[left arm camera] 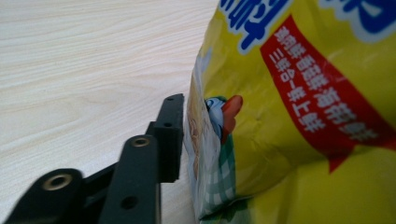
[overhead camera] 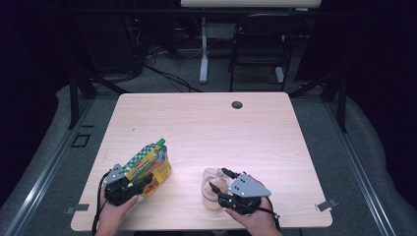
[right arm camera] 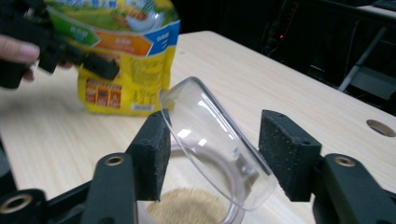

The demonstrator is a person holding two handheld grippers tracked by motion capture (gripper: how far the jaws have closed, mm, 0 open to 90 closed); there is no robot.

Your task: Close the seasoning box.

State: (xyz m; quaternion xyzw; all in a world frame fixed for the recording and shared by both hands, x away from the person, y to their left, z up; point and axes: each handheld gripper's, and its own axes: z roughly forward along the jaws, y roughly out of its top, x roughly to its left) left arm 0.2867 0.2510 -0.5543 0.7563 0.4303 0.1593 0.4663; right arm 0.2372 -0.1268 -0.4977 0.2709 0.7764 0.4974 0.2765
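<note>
Lower left of the high view: the left gripper, jaws apart, flanks the base of the upright yellow pouch, whose long axis tilts toward the spout. Lower centre: the right gripper, jaws apart and not clamped, straddles the clear jar standing on the bench.

A yellow spouted food pouch stands near left on the table; a clear plastic container holding tan powder sits near right.
</note>
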